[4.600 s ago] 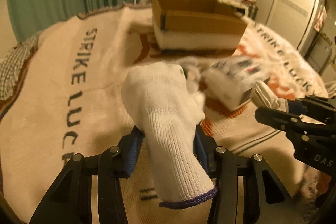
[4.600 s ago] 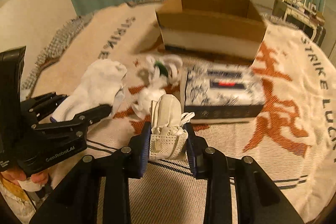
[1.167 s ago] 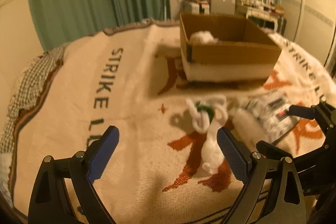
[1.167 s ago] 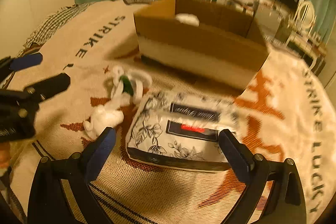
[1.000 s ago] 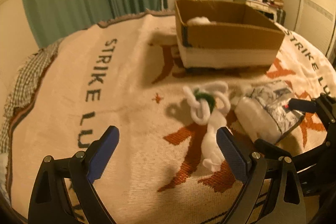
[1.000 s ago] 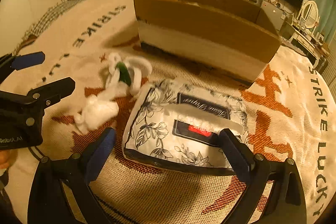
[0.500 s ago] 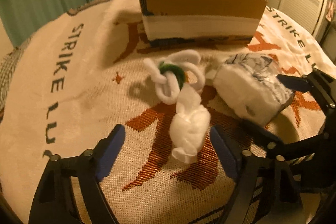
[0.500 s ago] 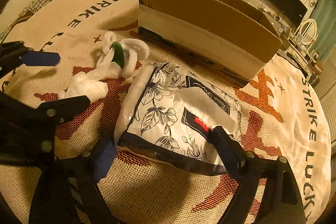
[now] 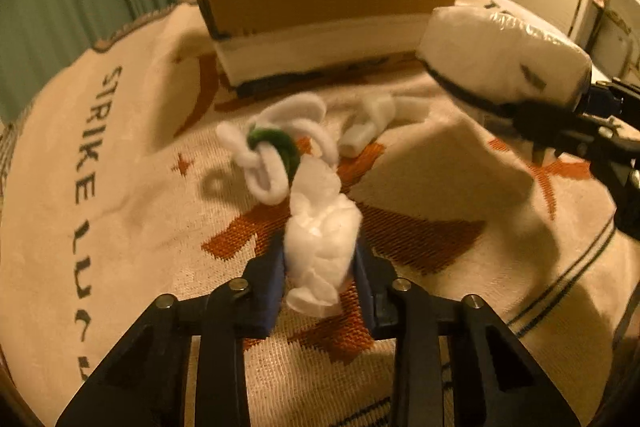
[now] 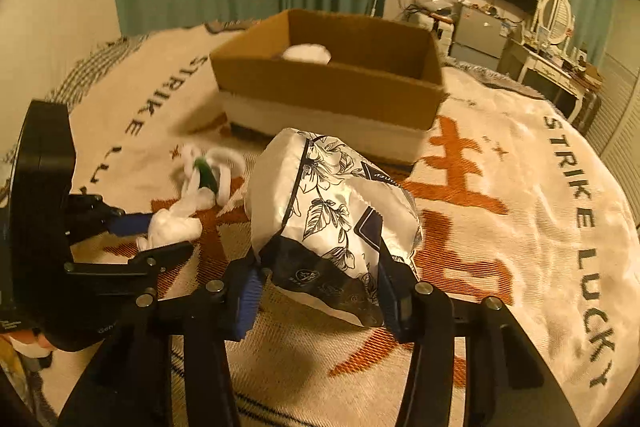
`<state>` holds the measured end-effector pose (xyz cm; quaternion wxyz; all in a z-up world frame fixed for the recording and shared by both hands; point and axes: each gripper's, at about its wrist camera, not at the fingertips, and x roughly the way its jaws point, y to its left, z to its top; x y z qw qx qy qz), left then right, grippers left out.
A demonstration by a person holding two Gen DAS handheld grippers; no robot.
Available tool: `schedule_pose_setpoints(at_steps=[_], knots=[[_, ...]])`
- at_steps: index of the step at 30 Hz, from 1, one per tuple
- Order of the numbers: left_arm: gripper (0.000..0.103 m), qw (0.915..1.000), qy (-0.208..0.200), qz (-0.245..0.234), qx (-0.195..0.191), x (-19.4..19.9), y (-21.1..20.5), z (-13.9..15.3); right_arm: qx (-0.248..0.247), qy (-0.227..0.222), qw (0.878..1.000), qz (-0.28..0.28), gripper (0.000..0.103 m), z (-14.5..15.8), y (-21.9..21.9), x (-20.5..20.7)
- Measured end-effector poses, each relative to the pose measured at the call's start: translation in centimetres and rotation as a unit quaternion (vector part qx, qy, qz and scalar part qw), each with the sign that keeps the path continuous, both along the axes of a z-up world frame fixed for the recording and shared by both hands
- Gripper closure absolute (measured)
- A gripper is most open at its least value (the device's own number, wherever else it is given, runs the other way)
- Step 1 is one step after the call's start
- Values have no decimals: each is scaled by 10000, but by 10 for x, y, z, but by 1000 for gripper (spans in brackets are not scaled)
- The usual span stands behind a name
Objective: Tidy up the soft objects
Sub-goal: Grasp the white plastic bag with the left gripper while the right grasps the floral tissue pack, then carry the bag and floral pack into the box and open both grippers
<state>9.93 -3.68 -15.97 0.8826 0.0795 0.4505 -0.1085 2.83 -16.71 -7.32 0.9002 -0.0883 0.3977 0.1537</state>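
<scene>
My left gripper point(image 9: 320, 281) is shut on the white wad end of a soft toy point(image 9: 320, 227) with white loops and a green ring point(image 9: 276, 143), low over the blanket. It also shows in the right wrist view point(image 10: 176, 227). My right gripper point(image 10: 320, 291) is shut on a floral tissue pack point(image 10: 332, 211) and holds it lifted above the blanket; the pack shows in the left wrist view point(image 9: 504, 63). A cardboard box point(image 10: 328, 87) stands behind, with a white soft item point(image 10: 306, 53) inside.
A cream blanket point(image 10: 520, 187) with orange characters and "STRIKE LUCKY" lettering covers the bed. A small white piece point(image 9: 372, 123) lies near the box. Green curtains, a TV and a dresser stand behind the bed.
Both grippers were open half a second ago. The left has closed on the toy's white end. The right has closed on the tissue pack and lifted it off the blanket.
</scene>
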Motion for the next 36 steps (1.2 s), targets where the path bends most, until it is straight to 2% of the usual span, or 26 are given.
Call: schedule_pose_setpoints(at_steps=[5,11,22,29,36], knots=[[73,9995,-279,97,-81,-20,2,31,138,-229,9996,-72,54,34,-10,-23],[73,9962,-861,29,-142,-54,1,89,303,-591,9978,-30,54,80,-15,-55],[73,9827,-1815,121,-340,-96,0,178,516,-1333,9897,120,54,163,-18,-98],[73,9733,-2208,128,-614,-80,-1,217,647,-1739,9822,286,54,207,-18,-83],[73,9689,-2419,128,-508,-18,2,232,678,-2009,9767,325,54,229,-15,-25]])
